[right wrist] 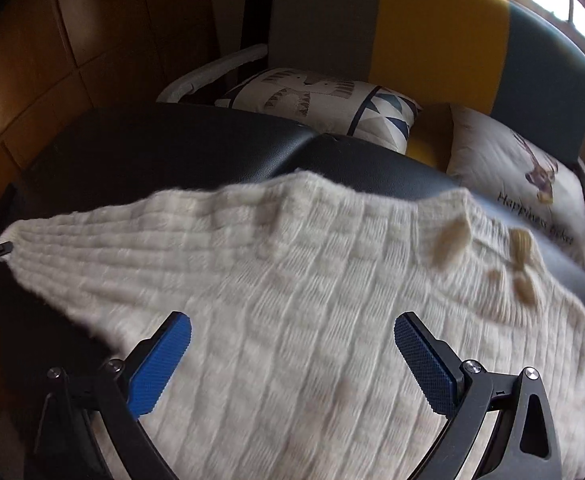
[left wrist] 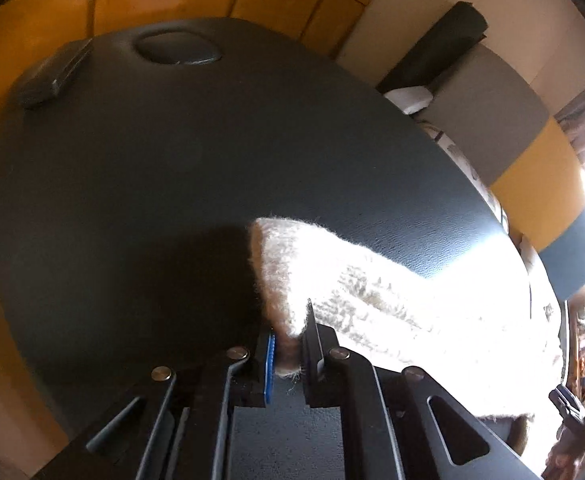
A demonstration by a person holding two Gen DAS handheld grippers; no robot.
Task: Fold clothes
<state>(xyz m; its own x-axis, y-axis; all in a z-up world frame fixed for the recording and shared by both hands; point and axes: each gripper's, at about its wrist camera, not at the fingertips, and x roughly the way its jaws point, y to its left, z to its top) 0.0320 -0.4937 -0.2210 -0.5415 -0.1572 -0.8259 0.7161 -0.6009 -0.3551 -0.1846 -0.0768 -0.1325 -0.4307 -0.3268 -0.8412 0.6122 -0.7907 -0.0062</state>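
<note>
from my left wrist, my left gripper (left wrist: 288, 354) pinches a corner of the cream sweater (left wrist: 372, 292), which lies on the black table (left wrist: 152, 200). from my right wrist, my right gripper (right wrist: 292, 344) hangs wide open over the sweater (right wrist: 292, 280).

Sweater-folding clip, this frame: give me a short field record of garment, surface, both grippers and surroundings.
garment: cream knit sweater, spread out, one end drawn to a point
surface: black padded table
left gripper: shut on the sweater's end
right gripper: open, above the sweater, holding nothing
background: colour-block chair with two printed cushions
image quality: right wrist view motion-blurred
</note>
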